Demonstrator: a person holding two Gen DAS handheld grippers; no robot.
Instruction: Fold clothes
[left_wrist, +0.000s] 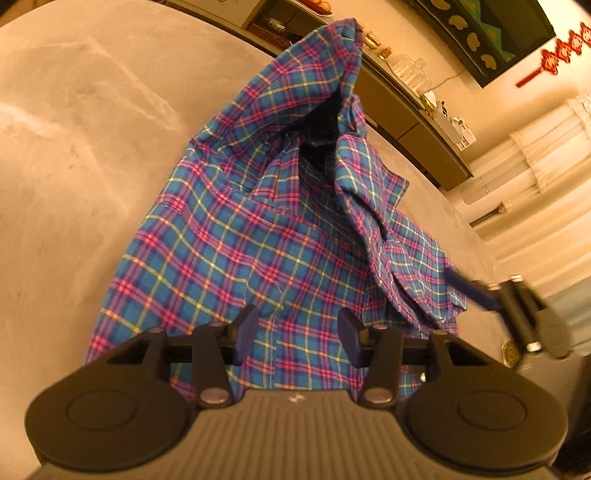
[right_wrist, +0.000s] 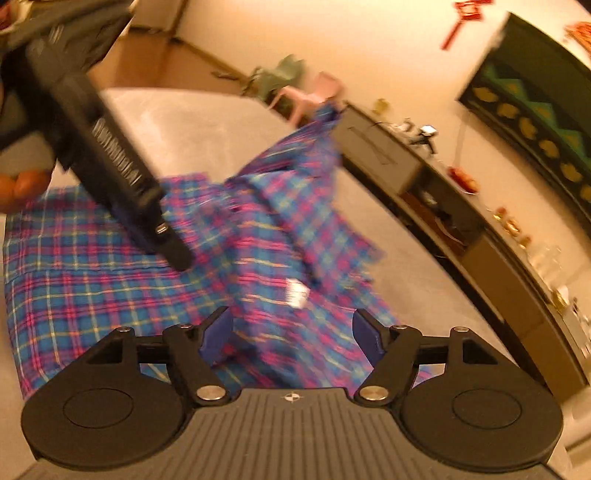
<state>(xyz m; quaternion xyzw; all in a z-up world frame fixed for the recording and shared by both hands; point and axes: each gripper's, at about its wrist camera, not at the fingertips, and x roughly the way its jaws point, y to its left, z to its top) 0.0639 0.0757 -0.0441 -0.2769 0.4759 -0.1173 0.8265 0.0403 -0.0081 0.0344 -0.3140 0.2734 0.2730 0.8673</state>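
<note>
So the plaid shirt (left_wrist: 258, 236) is lying on the pale bench (left_wrist: 74, 147), mostly flat near the tools, but its far end is bunched up into a peak with a dark hollow inside the folds. One flap is draped over toward the right side, and a small white label (right_wrist: 297, 292) shows on the cloth in the right wrist view.

Left tool (left_wrist: 299, 325) hangs just over the near edge of the shirt, fingers partly apart with nothing pinched between them, only fabric underneath. Right tool (right_wrist: 291, 332) is spread wide over the rumpled right part of the shirt and isn't gripping any cloth. That view is pretty blurry, so the fold details there are hard to make out.

Behind the bench there's a long dark sideboard (right_wrist: 461, 221) along the wall with small stuff on top, too small to identify.
</note>
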